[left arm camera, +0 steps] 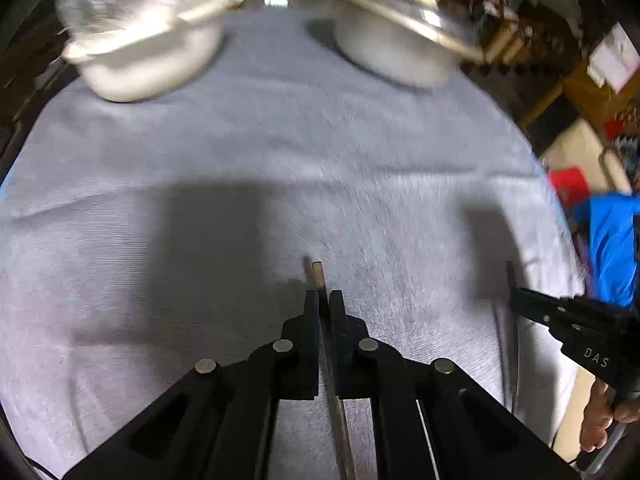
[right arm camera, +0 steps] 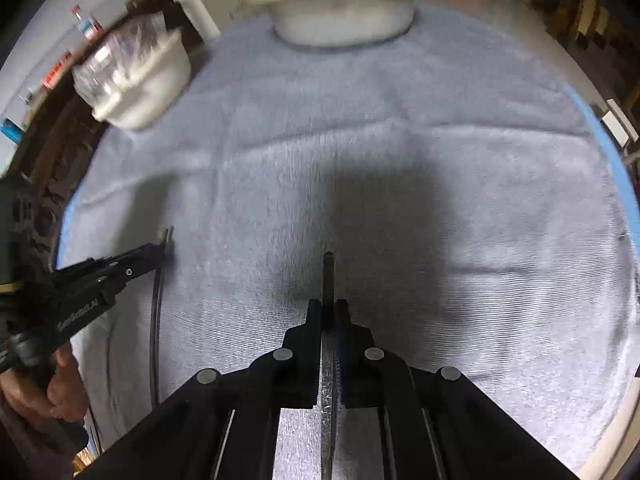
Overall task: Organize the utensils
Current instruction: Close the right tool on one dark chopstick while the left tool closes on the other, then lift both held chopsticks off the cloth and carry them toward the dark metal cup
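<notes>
My left gripper (left arm camera: 324, 294) is shut on a thin chopstick-like utensil (left arm camera: 318, 274) whose squared pale tip pokes out past the fingers; the rest runs back under the gripper. My right gripper (right arm camera: 329, 303) is shut on a dark thin utensil (right arm camera: 328, 276) that sticks out forward, its metal part showing between the fingers. Each gripper shows in the other's view: the right one (left arm camera: 516, 296) at the right edge, the left one (right arm camera: 160, 250) at the left. Both hover over a grey towel (left arm camera: 280, 152).
Two metal bowls stand at the far end of the towel: one with a clear plastic bag in it (left arm camera: 148, 48) (right arm camera: 140, 80) on the left, and one (left arm camera: 400, 40) (right arm camera: 344, 8) on the right. Cluttered shelves and boxes surround the table.
</notes>
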Demonstrator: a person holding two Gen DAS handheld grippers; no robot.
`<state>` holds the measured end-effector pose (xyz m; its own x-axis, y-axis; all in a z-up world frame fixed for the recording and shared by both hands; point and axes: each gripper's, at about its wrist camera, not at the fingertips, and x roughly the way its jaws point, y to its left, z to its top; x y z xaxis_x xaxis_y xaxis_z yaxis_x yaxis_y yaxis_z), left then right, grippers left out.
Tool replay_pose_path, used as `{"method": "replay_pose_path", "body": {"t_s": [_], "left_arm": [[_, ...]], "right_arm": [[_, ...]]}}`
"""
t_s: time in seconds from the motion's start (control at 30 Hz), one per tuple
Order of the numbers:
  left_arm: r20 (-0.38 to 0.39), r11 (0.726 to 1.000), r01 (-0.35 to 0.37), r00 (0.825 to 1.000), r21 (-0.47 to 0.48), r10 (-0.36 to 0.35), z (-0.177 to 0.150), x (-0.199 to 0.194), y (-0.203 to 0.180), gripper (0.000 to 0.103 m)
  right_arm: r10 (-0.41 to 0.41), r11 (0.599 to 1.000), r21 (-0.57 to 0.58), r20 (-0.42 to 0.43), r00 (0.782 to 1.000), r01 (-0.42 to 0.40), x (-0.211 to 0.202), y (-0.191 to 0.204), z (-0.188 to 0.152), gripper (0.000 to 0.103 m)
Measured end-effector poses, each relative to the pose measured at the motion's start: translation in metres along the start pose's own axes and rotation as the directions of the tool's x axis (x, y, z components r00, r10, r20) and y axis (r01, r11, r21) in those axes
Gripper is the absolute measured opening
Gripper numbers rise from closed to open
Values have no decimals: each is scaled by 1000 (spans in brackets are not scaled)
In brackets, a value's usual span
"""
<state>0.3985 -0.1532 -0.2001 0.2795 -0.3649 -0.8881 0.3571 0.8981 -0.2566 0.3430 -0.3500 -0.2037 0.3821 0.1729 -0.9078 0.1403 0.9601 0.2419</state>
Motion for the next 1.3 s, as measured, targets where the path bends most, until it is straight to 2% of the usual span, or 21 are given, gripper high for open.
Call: {"method": "replay_pose_path", "body": {"t_s": [0.13, 0.3, 0.43, 0.53, 0.57, 0.67, 0.73, 0.93, 1.17, 1.3], "left_arm": [[100, 999, -40, 994, -13, 41, -1, -40, 10, 4], [232, 997, -76, 969, -20, 79, -26, -112, 28, 4], [327, 995, -84, 940, -51, 96, -51, -161, 38, 4], [406, 995, -84, 908, -63, 102, -81, -204, 40, 4], [423, 994, -90, 900, -63, 108, -87, -211, 38, 4], [491, 992, -111, 862, -66, 129, -118, -240, 32, 4], [510, 991, -119, 850, -62, 134, -131, -246, 26, 4], [557, 986, -156, 815, -54, 160, -151, -257, 6, 4], [582, 981, -189, 792, -52, 184, -169, -275, -6, 3], [594, 978, -203, 781, -49, 192, -175, -282, -11, 3]], "right_arm": [[40, 999, 20, 136, 990, -44, -51, -15, -14, 7], [63, 996, 37, 291, 955, -77, -104, -19, -38, 7], [22, 998, 49, 409, 912, -46, -141, -10, -68, 7], [-1, 998, 56, 489, 872, -30, -167, -2, -97, 7], [-8, 998, 60, 508, 862, -27, -174, 0, -105, 7], [-38, 997, 79, 583, 812, -10, -198, 10, -139, 7], [-47, 997, 82, 612, 789, -4, -207, 16, -157, 7], [-47, 998, 67, 645, 763, 6, -227, 30, -185, 7], [-23, 999, 41, 674, 739, -7, -248, 40, -202, 7], [-7, 1000, 22, 680, 733, -11, -252, 46, -209, 7]]}}
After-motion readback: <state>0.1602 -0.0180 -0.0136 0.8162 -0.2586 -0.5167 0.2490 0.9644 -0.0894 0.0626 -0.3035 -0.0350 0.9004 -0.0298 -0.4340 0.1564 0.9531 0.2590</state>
